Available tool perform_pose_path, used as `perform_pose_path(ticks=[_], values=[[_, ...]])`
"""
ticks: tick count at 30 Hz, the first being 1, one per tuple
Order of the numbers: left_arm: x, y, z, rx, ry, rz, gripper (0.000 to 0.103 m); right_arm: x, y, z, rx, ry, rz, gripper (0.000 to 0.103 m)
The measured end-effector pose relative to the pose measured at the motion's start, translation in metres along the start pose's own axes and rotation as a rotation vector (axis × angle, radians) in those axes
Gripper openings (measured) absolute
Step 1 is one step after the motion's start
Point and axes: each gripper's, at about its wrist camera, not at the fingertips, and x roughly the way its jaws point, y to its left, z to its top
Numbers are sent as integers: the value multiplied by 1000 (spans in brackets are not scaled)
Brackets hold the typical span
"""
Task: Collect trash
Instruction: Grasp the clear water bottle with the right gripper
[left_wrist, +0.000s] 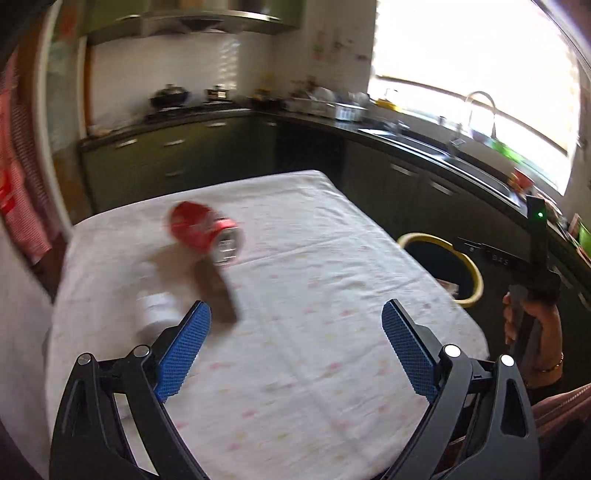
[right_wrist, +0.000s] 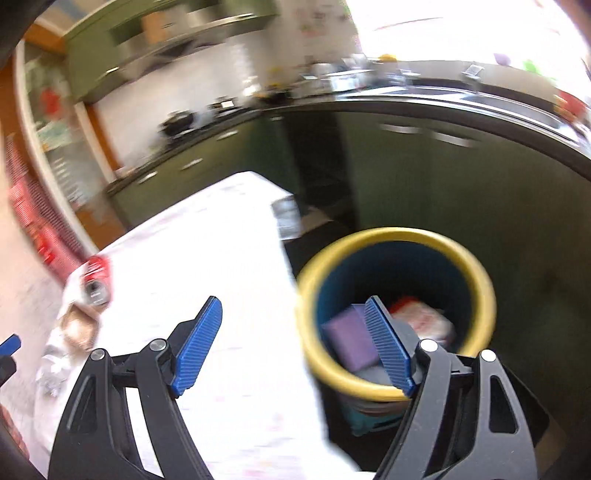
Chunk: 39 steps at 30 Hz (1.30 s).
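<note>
Left gripper (left_wrist: 295, 332) jaws apart, empty, above table (left_wrist: 314, 387). Right gripper (right_wrist: 293, 339) apart, empty, near bin (right_wrist: 306, 332). Red can (left_wrist: 203, 230) on its side mid-table, beyond left gripper. Likely light, thin-walled, slick, may roll; grip across body. White roll (left_wrist: 159, 314) beside left jaw could obstruct.

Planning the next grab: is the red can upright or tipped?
Tipped: the red can lies on its side on the tablecloth, silver end facing the camera.
</note>
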Motion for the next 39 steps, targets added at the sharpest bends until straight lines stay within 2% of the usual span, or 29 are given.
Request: perform_pose_path(ticks=[4,7,10,13,19,23,29,31,33,35,37,39], values=[[-33,60,-22,-73,-32,87,95,18,74,-9,-111,60,144,73],[-51,92,-38,-110,-60,140,96,33,128,-22,-172,146,298,59],[-62,119,-51,-150,-68,144,96,44,181,-38,-238,214,406,52],[-64,128,-57,-169,-65,143,96,46,219,-46,-287,232,450,43],[-68,144,-72,-183,-71,158,97,55,285,-50,-391,214,421,41],[-68,157,-83,-215,-62,153,97,75,309,-56,-443,213,321,41],[-64,172,-93,-249,-37,150,97,96,325,-65,-479,204,186,41],[-65,175,-95,-252,-38,151,97,86,327,-66,-478,152,166,41],[-66,178,-96,-256,-41,157,97,67,335,-64,-502,63,148,42],[-67,183,-96,-267,-46,158,97,54,351,-61,-539,53,201,42],[-67,187,-96,-280,-46,159,97,54,367,-59,-552,127,283,49],[-69,191,-98,-291,-50,158,97,72,390,-60,-577,303,332,51]])
